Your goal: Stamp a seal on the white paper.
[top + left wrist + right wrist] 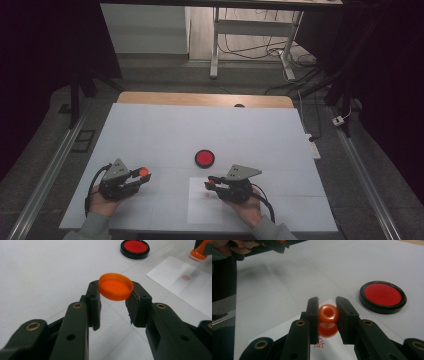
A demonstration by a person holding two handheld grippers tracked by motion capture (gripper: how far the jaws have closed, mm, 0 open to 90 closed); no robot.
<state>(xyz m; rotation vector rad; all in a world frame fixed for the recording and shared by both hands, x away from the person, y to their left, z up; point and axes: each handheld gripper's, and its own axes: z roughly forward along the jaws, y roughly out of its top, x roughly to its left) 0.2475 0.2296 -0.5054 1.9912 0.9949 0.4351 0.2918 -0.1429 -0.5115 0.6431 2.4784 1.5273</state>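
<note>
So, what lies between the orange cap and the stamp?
In the high view, bare table between the cap and the stamp; the ink pad sits beyond that stretch.

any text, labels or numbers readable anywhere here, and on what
Red stamped mark on the white paper: a small red imprint, too small and blurred to read.
The same mark under the orange stamp in the right gripper view: partly hidden, not legible.
Red ink pad: no lettering.
Orange cap: no lettering.
Nothing else bears readable text.
</note>
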